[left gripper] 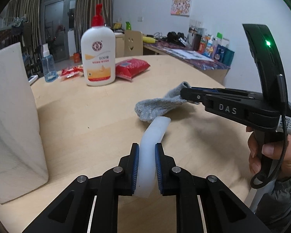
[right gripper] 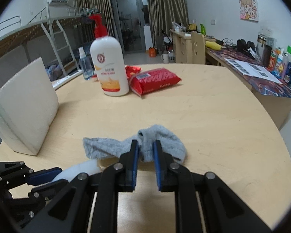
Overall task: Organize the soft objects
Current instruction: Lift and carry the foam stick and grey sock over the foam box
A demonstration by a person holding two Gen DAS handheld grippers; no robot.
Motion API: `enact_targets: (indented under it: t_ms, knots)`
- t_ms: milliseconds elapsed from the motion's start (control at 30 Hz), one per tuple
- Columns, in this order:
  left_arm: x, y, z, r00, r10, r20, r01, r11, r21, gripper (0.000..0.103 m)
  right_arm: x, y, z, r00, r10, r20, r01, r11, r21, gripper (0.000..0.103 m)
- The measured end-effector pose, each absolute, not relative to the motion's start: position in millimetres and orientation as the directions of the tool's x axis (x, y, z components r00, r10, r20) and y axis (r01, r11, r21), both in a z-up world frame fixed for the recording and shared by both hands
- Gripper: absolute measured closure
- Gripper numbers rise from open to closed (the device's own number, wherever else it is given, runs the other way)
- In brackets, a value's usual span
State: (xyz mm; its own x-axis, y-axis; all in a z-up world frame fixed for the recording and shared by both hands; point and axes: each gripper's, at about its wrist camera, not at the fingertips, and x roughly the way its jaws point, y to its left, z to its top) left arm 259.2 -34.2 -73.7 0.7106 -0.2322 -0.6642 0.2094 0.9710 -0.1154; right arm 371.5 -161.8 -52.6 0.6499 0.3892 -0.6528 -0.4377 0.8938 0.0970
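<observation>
Wooden table (right gripper: 213,116), left gripper (left gripper: 147,151) clamping white strip (left gripper: 155,132), right gripper (right gripper: 145,147) pinching grey sock (right gripper: 164,136)

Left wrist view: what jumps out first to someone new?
The left hand-held gripper is shut on a white flexible strip whose tip reaches under a grey sock at table centre. The right hand-held gripper pinches that sock. Behind stands a white lotion bottle with a red pump, beside a red packet.
</observation>
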Motion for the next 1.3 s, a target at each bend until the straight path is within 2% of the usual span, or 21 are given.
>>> enact_targets:
  t_ms: [200, 700, 1300]
  knots:
    - [252, -25, -59, 0.747, -0.203, -0.633, 0.179, 0.979, -0.102, 0.085, 365, -172, -36, 0.689, 0.4, -0.604, -0.427, 0.898, 0.108, 0.087]
    - [243, -17, -51, 0.768, -0.175, -0.616, 0.145, 0.984, -0.099, 0.085, 351, -180, -28, 0.705, 0.411, -0.578, -0.426, 0.897, 0.119, 0.087]
    - [191, -14, -4, 0.853, -0.131, -0.505, 0.115, 0.991, -0.062, 0.085, 298, -175, 18, 0.761, 0.458, -0.46, -0.469, 0.878, 0.099, 0.087]
